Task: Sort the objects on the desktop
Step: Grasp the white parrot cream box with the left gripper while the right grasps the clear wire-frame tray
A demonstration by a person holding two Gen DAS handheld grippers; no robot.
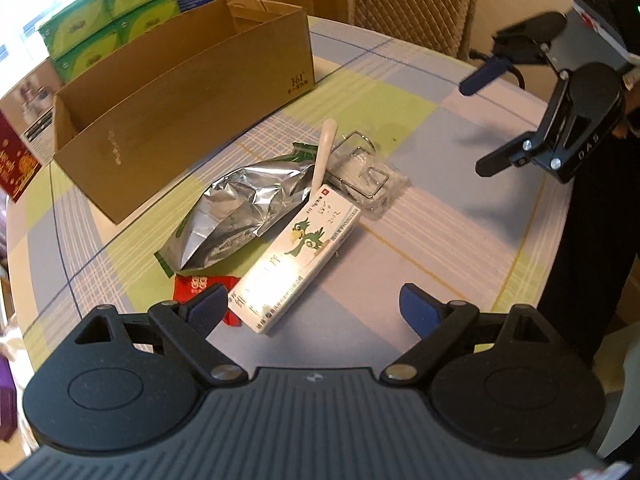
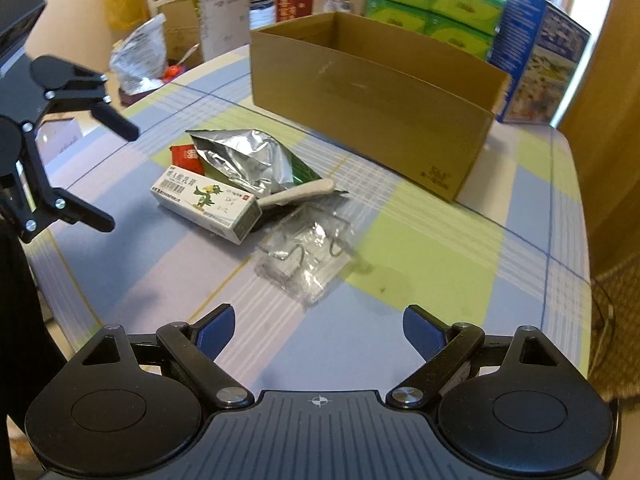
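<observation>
A small heap lies mid-table: a crumpled silver foil bag (image 1: 244, 204) (image 2: 244, 158), a white medicine box with a green bird (image 1: 296, 256) (image 2: 208, 200), a white stick (image 1: 324, 156) (image 2: 298, 192), a clear plastic pack with metal wire hooks (image 1: 366, 180) (image 2: 308, 256) and a red packet (image 1: 200, 288) (image 2: 186, 156). An open cardboard box (image 1: 180, 96) (image 2: 376, 96) stands behind the heap. My left gripper (image 1: 312, 312) (image 2: 120, 176) is open just short of the medicine box. My right gripper (image 2: 320, 336) (image 1: 476, 124) is open in front of the clear pack, holding nothing.
The checked tablecloth (image 2: 440, 240) covers a rounded table. Green tissue packs (image 1: 116, 12) (image 2: 432, 4) and a blue carton (image 2: 540, 68) stand behind the cardboard box. A red box (image 1: 14, 164) sits at the left table edge. A chair back (image 1: 412, 4) stands beyond the far edge.
</observation>
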